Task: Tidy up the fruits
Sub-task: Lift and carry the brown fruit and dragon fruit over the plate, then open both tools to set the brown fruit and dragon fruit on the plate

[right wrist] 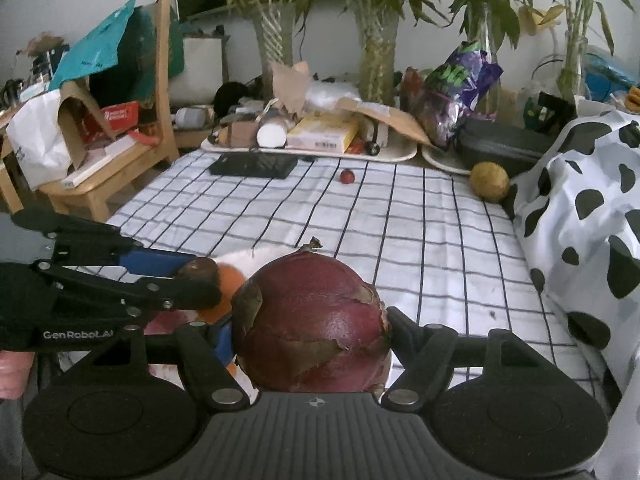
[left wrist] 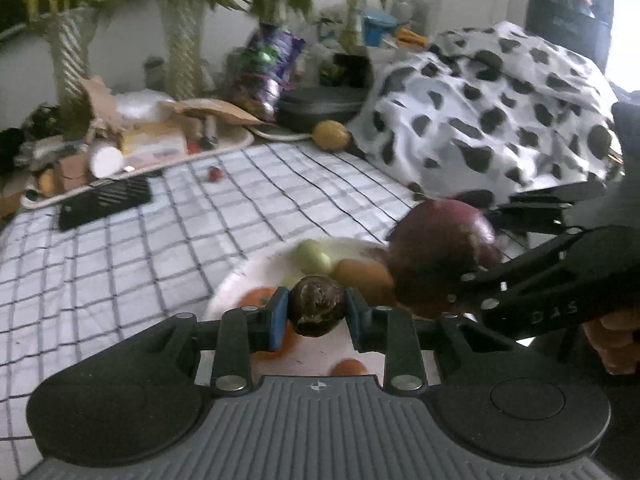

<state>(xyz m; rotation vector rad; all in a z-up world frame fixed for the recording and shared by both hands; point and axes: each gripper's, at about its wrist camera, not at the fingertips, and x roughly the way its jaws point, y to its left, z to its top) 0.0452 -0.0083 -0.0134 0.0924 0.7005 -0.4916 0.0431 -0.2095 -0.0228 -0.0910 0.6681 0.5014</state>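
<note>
My left gripper (left wrist: 317, 312) is shut on a small dark brown fruit (left wrist: 318, 309) and holds it over a white plate (left wrist: 256, 276). The plate holds a green fruit (left wrist: 314, 256), a tan fruit (left wrist: 362, 276) and orange fruits (left wrist: 348, 367). My right gripper (right wrist: 312, 336) is shut on a large purple-red fruit (right wrist: 312, 320), which shows at the plate's right edge in the left wrist view (left wrist: 440, 256). The left gripper with its dark fruit (right wrist: 200, 269) shows to the left in the right wrist view. A yellow fruit (right wrist: 489, 181) and a small red fruit (right wrist: 347, 176) lie far back on the checked cloth.
The checked tablecloth (right wrist: 400, 240) covers the table. A cow-spotted cloth (right wrist: 592, 208) is heaped on the right. Trays of clutter (right wrist: 312, 148), a black flat device (right wrist: 254, 166), a black case (right wrist: 504, 148), a purple bag (right wrist: 460, 88) and plant vases line the back. A wooden chair (right wrist: 120, 152) stands left.
</note>
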